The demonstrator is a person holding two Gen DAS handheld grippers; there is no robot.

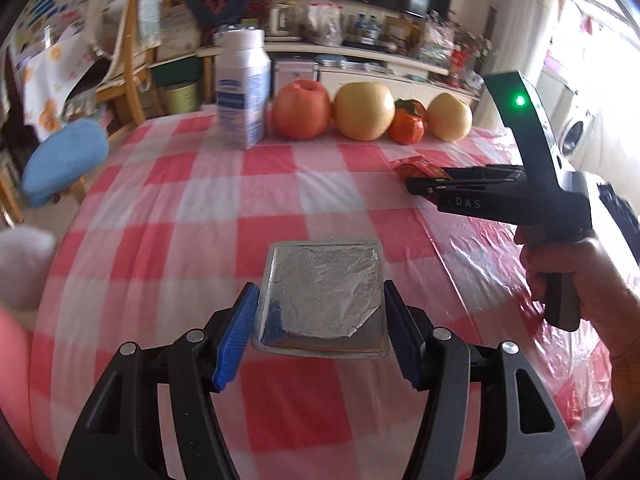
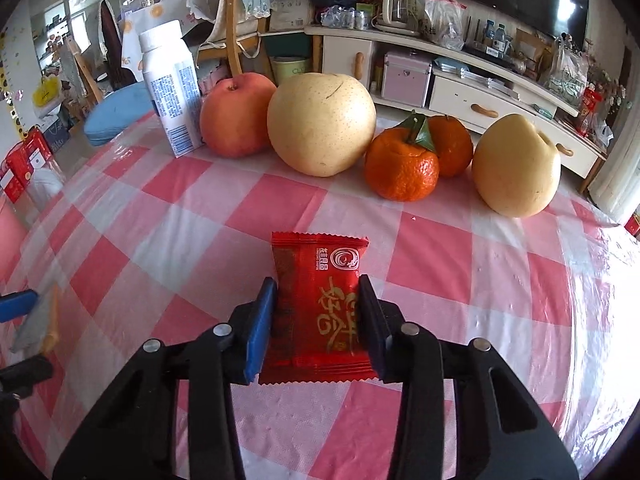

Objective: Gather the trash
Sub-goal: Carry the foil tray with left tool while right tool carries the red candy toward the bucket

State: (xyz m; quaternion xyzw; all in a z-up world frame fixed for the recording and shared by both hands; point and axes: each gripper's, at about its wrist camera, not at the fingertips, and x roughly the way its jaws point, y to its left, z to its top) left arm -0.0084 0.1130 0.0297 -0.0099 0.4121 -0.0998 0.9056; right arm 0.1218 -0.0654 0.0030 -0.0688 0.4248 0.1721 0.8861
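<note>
- The left claw (image 1: 320,320) gripped a silver foil pack (image 1: 320,300) above the checked surface (image 1: 200,208).
- The right claw (image 2: 318,320) pinched a red candy wrapper (image 2: 318,304) near the big pear (image 2: 320,124).

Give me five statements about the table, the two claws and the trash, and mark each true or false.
1. The left claw has a foil-topped tray between its pads. True.
2. The right claw is closed on a blue wrapper. False: it is a red wrapper.
3. The milk carton lies on its side. False: it stands upright beside the apple.
4. Two oranges sit between two yellow pears. True.
5. The tablecloth is plain white. False: it is checked pink and white.
</note>
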